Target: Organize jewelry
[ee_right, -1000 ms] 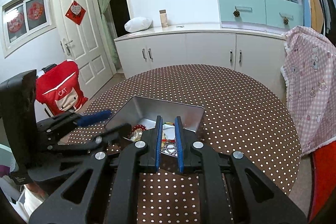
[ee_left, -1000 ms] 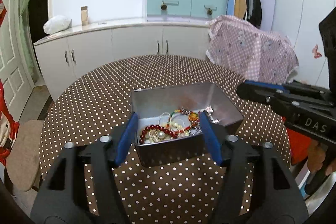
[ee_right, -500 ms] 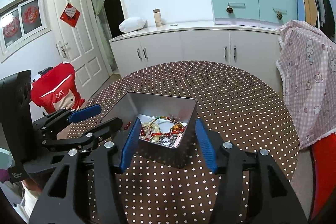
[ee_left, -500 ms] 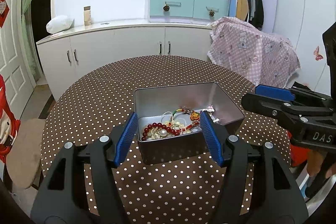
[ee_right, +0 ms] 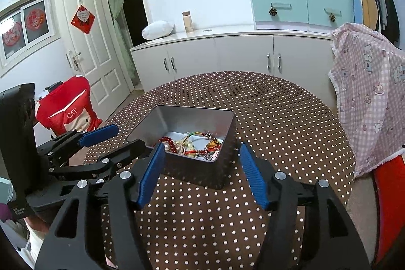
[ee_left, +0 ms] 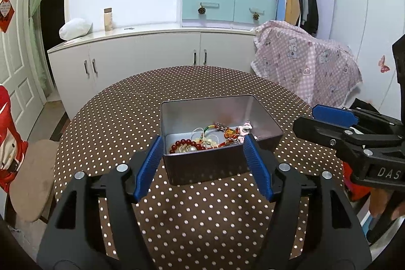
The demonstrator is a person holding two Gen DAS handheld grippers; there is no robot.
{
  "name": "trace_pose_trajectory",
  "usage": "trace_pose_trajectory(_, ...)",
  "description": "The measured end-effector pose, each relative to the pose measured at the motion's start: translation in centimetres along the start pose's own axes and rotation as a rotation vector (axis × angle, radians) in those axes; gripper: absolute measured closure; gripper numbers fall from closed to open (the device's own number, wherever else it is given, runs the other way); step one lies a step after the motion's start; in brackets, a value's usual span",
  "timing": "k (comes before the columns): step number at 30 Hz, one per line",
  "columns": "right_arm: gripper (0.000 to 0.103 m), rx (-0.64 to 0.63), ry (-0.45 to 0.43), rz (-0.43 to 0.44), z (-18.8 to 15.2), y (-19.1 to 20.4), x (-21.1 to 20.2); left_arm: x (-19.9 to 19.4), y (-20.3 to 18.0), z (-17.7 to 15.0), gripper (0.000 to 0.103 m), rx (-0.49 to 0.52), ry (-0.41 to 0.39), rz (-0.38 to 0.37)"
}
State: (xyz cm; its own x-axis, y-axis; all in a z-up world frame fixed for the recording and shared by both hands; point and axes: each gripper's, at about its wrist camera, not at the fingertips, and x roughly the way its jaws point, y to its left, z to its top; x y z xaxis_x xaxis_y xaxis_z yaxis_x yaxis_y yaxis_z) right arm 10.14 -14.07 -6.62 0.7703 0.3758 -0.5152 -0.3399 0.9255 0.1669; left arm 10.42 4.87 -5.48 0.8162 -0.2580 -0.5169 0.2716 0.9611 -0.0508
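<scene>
A heap of jewelry [ee_left: 214, 141] is seen inside an open metal tin [ee_left: 220, 103], gathered toward the tin's near end: a red bead bracelet [ee_left: 186, 144] lies at the near left of the tin's floor, and a green and red cord [ee_left: 210, 128] and a pale ring-shaped piece are tangled beside it toward the tin's right wall. The far half of the tin's floor is bare. The tin stands on a round table under a brown dotted cloth [ee_left: 121, 118], with its long axis running away from the near rim toward the white cabinets [ee_left: 152, 55] beyond the table.

Nothing is held. The left gripper [ee_left: 203, 163] is poised just short of the tin's near wall, its jaws apart and opening, with only that wall framed between them. The right gripper [ee_right: 200, 166] is set at the tin's near right corner, its jaws likewise opening and empty.

The step in hand appears to be release and readiness over the tin. The next move would call for one piece to be singled out of the tangle, most likely the bead bracelet, and pinched without the cords being dragged along.
</scene>
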Motion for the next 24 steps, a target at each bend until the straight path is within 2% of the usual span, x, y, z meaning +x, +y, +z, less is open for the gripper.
trace_pose_trajectory(11, 0.033, -0.019, -0.041, -0.027, -1.3, 1.7, -3.0, -3.5, -1.2, -0.5, 0.024, -0.012, -0.036, 0.056)
trace_pose_trajectory(24, 0.019, -0.032, -0.133, -0.064, -1.9, 2.7, -6.9, -7.8, -2.9, -0.3, 0.017, -0.018, -0.118, 0.121)
